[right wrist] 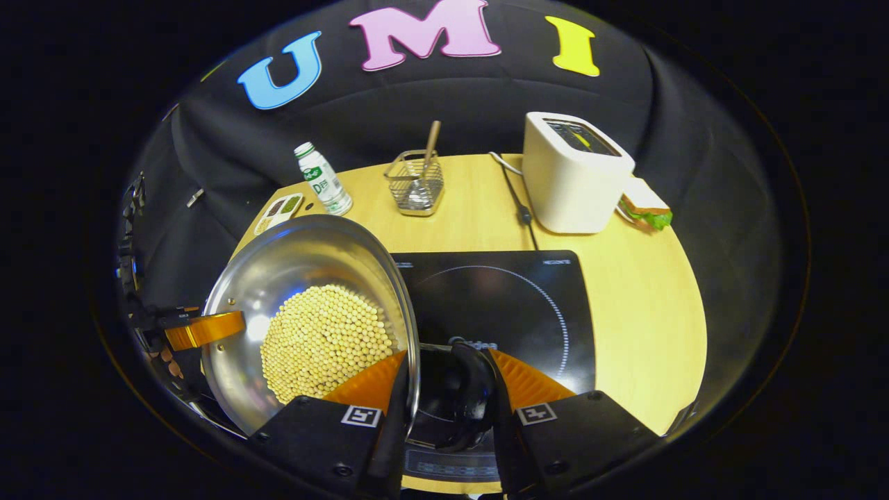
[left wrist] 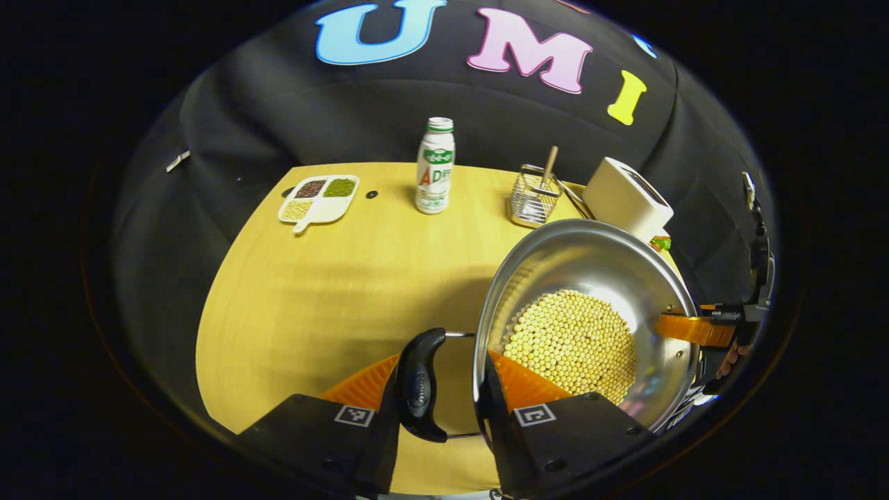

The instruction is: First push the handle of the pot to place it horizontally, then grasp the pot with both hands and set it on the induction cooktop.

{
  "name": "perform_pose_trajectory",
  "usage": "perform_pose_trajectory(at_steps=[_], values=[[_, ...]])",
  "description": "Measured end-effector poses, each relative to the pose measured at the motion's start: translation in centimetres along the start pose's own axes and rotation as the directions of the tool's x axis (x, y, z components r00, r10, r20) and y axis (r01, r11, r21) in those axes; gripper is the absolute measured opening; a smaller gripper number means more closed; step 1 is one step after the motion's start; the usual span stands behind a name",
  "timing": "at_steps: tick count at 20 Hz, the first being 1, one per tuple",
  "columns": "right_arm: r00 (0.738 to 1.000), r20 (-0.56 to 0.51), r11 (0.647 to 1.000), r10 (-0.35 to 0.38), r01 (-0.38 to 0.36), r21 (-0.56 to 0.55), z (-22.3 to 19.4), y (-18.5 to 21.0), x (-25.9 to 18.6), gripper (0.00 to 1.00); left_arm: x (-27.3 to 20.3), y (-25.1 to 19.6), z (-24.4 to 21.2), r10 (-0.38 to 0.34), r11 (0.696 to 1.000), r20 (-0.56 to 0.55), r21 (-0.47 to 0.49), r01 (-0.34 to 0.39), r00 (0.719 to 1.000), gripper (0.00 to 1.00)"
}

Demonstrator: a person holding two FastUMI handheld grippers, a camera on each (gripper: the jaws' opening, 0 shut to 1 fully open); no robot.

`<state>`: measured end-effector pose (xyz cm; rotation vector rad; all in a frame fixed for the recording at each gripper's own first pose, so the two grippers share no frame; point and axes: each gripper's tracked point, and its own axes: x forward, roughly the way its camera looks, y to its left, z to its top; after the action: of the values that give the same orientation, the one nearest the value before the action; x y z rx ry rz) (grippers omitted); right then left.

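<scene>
Tongs (left wrist: 444,399) gripping handle, steel pot (right wrist: 278,278) bean-filled

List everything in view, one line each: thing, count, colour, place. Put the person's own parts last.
pot: 1, silver, lifted between both grippers, left of the cooktop
beans: many, pale yellow, inside the pot
pot handles: 2, black, one at each side of the pot
induction cooktop: 1, black, table front
toaster: 1, white, back right
sandwich: 1, white and green, right of the toaster
wire basket: 1, silver, back centre, stick inside
bottle: 1, white and green, back
divided dish: 1, white, back left
table: 1, light wood
left gripper: 1, around one handle
right gripper: 1, around the other handle
</scene>
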<state>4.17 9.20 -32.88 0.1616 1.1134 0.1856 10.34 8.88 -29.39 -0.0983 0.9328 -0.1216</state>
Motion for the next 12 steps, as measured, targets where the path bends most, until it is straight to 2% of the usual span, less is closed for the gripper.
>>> perform_pose_trajectory(at_steps=[1,4,5,7,8,11,12], values=[[1.000,0.001,1.000,-0.005,0.005,0.004,0.0,-1.3,-0.4,0.55,0.2,-1.1,0.0,-0.006,1.000,-0.003,0.005,0.006,1.000,0.58],[1.000,0.007,1.000,-0.016,0.016,0.013,0.0,-4.6,-0.9,0.55,0.9,-4.2,-0.1,-0.022,1.000,-0.006,0.013,0.022,1.000,0.58],[1.000,0.010,1.000,-0.020,0.020,0.016,0.1,-5.6,-1.0,0.51,0.9,-5.0,-0.2,-0.028,1.000,-0.007,0.014,0.028,1.000,0.58],[1.000,0.011,0.999,-0.029,0.028,0.022,0.3,-7.7,-1.1,0.51,1.7,-6.9,0.0,-0.037,0.999,-0.007,0.016,0.037,0.999,0.58],[0.999,0.009,0.999,-0.032,0.031,0.025,0.3,-8.5,-1.0,0.55,2.1,-7.6,0.1,-0.040,0.999,-0.009,0.017,0.040,0.999,0.58],[0.999,0.004,0.999,-0.039,0.039,0.034,0.6,-10.8,-0.5,0.51,3.4,-9.8,0.4,-0.047,0.999,-0.013,0.022,0.047,0.999,0.58],[0.999,0.002,0.998,-0.042,0.042,0.039,0.7,-11.5,-0.4,0.55,3.8,-10.4,0.4,-0.049,0.998,-0.013,0.025,0.049,0.999,0.58]])
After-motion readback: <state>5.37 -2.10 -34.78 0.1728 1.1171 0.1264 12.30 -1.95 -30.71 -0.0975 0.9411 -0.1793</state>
